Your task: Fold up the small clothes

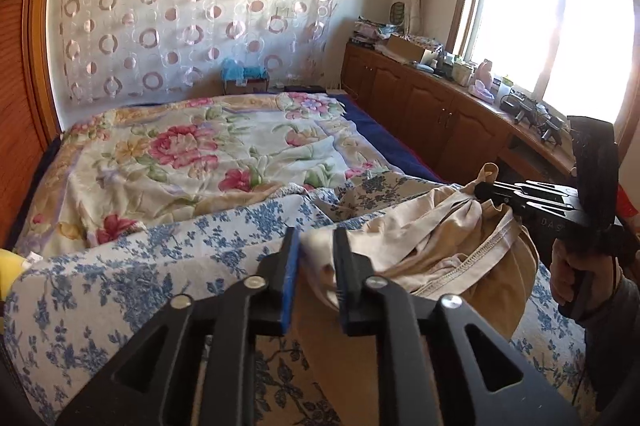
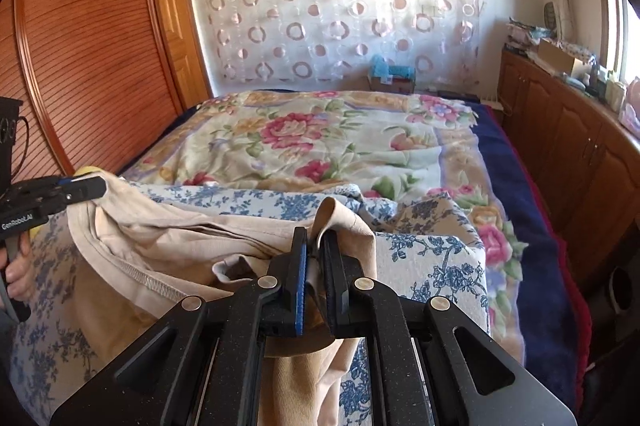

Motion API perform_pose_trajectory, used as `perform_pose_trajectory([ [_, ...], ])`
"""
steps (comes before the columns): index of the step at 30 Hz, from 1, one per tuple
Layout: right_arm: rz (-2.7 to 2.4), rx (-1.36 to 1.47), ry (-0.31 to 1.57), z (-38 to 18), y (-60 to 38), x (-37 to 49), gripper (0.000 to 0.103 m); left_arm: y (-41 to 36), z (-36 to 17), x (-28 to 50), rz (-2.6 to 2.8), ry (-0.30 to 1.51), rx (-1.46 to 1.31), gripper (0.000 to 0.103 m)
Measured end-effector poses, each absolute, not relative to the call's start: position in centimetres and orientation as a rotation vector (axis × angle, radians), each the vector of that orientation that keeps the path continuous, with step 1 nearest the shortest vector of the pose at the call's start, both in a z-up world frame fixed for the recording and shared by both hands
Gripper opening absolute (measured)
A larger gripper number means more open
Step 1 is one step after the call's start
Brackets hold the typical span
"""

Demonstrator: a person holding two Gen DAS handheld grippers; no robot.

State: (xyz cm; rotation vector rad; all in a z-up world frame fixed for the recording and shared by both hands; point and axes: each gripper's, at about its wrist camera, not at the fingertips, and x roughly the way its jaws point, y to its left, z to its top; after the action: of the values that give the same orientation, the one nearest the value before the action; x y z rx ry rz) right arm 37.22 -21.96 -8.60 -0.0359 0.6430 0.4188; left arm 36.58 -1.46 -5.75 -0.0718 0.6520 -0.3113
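Both tools are clenching the beige garment (image 2: 168, 226) above the near end of the bed (image 2: 360, 146), left tool (image 1: 316, 242) and right tool (image 2: 315, 246) each pinching an edge; I'd be keeping it taut and level while lowering it flat. Far off, a cardboard box (image 2: 390, 82) is holding something blue

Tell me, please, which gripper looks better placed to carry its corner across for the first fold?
Probably the right gripper: it pinches the beige garment tightly at a raised edge. The left gripper sits wider around bunched cloth.
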Motion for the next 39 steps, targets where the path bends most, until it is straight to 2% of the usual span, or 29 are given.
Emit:
perform_pose_trajectory([
  [5,0.403,-0.046,0.608,-7.9,-22.3,36.8,0.006,-0.8,-4.4,35.8,-0.34,0.63,-0.102,0.034],
  [8,0.382,-0.036,0.589,-7.0,-22.9,36.5,0.023,-0.4,-4.1,35.4,-0.356,0.623,-0.103,0.036],
  [10,0.385,-0.025,0.576,-6.4,-23.3,36.0,0.044,-0.7,-4.4,35.3,-0.361,0.64,-0.075,0.037],
  [12,0.391,-0.036,0.569,-5.7,-23.4,35.2,0.052,-0.9,-4.9,35.3,-0.365,0.656,-0.059,0.038],
  [20,0.434,-0.177,0.619,-6.1,-21.9,31.6,0.055,-2.3,-6.2,34.9,-0.405,0.712,0.012,0.039],
  [26,0.446,-0.218,0.707,-8.3,-21.0,33.0,0.055,-2.9,-6.8,34.7,-0.423,0.735,0.031,0.039],
  [28,0.458,-0.202,0.727,-8.7,-21.0,34.1,0.053,-2.9,-6.9,34.7,-0.423,0.738,0.03,0.039],
  [29,0.456,-0.203,0.728,-8.7,-21.0,34.6,0.047,-2.8,-7.0,34.8,-0.422,0.741,0.028,0.039],
  [31,0.466,-0.207,0.736,-8.9,-20.8,35.6,0.016,-2.5,-7.3,35.0,-0.419,0.747,0.023,0.039],
  [32,0.474,-0.214,0.737,-9.0,-20.7,36.1,0.011,-2.5,-7.7,35.3,-0.409,0.757,0.025,0.039],
  [36,0.482,-0.153,0.709,-8.8,-20.9,37.5,0.003,-2.3,-8.3,35.5,-0.39,0.764,0.025,0.039],
  [39,0.426,-0.109,0.672,-8.2,-21.5,38.9,0.002,-2.0,-8.2,35.4,-0.386,0.756,0.012,0.039],
])
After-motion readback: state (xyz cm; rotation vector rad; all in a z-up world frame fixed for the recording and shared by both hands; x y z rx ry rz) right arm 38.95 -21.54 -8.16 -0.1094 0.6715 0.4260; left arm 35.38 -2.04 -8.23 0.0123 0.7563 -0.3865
